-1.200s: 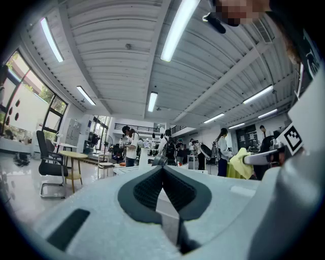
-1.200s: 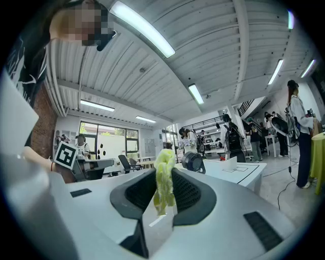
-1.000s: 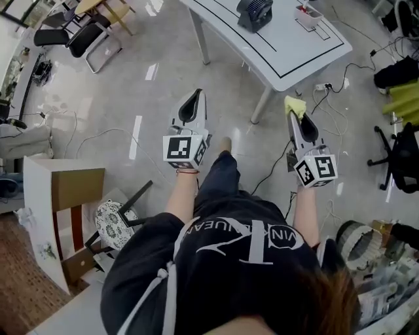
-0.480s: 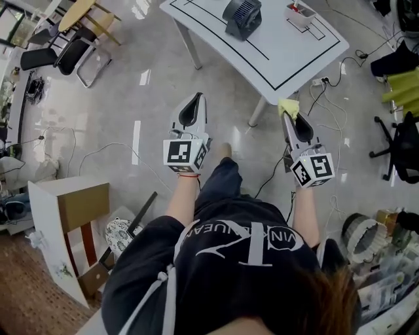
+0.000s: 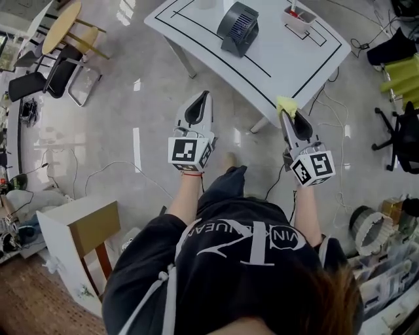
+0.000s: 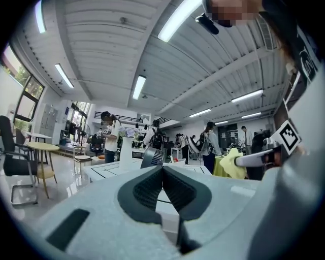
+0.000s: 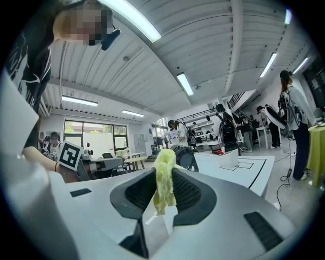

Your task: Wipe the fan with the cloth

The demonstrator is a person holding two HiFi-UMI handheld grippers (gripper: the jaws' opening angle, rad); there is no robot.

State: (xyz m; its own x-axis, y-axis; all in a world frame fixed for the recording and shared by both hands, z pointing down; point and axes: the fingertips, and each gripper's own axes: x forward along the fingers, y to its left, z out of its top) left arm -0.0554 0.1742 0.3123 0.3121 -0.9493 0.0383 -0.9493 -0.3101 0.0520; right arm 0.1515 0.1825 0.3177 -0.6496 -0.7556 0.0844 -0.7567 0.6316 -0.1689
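Glossy grey floor fills most of the head view, with black cables [image 5: 327, 111] trailing across it near the leg of a white worktop marked with black lines [image 5: 288, 65]. On that worktop stands the dark grey slatted fan [image 5: 237, 27], tilted back on its base. A small white tray with something red in it [image 5: 300, 14] sits well apart from it, towards the far edge. A round wooden table with black chairs [image 5: 62, 33] stands off to the left. A white cabinet with a brown panel [image 5: 82, 239] is near the person's left side, and a black office chair [image 5: 400, 134] is at the right.

Both forearms reach straight forward, side by side and well apart, each holding its tool level and pointed at the worktop. The left gripper [image 5: 203, 98] hangs over bare floor short of the worktop's near edge. Its dark ribbed fingers [image 6: 147, 190] meet at the tips with nothing between them. The right gripper [image 5: 291, 116] is just at the worktop's near corner. Its fingers [image 7: 139, 190] are clamped on a crumpled pale yellow cloth [image 7: 163, 177], which sticks up and out past the tips. In the right gripper view the fan shows just behind the cloth, apart from it.
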